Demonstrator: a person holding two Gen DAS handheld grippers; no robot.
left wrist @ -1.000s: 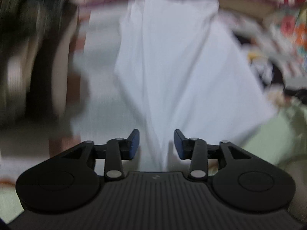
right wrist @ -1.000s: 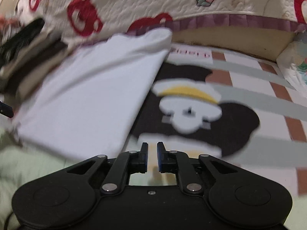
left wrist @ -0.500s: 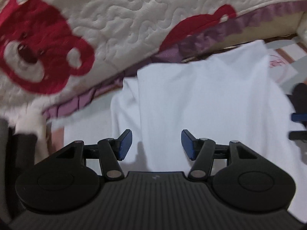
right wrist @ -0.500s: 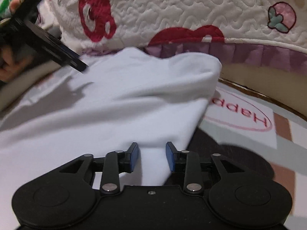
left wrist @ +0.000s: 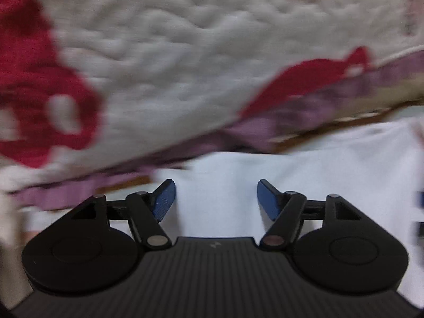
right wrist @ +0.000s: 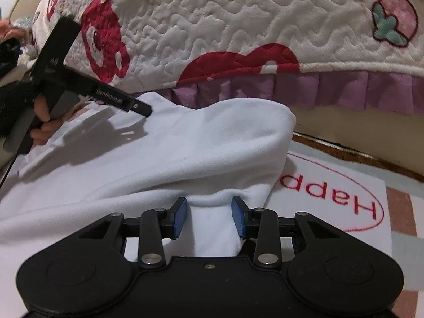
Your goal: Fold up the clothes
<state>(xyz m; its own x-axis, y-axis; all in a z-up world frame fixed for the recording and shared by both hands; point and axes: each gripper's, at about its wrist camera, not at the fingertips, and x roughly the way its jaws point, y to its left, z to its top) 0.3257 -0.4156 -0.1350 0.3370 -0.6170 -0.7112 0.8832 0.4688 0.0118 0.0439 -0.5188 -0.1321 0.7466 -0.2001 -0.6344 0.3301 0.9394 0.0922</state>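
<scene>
On the patterned rug (right wrist: 371,198), beside the quilted bedspread (right wrist: 238,26), a white garment (right wrist: 159,159) is lain with both tools spread open over it.

The left tool (left wrist: 216,198) is seen with its blue pads (left wrist: 165,200) wide apart above the white cloth, nothing being held between them; that view is blurred. The right tool (right wrist: 209,214) is held with its jaws partly open, a raised fold of the garment standing between the pads (right wrist: 179,217), though contact cannot be told. The garment is bunched against the purple ruffle (right wrist: 344,90) at the bedspread's lower edge, its right end lying over the rug near a red-lettered white patch (right wrist: 331,193). In the right wrist view, the left tool is gripped by a hand (right wrist: 43,122) at the far left, above the cloth.
</scene>
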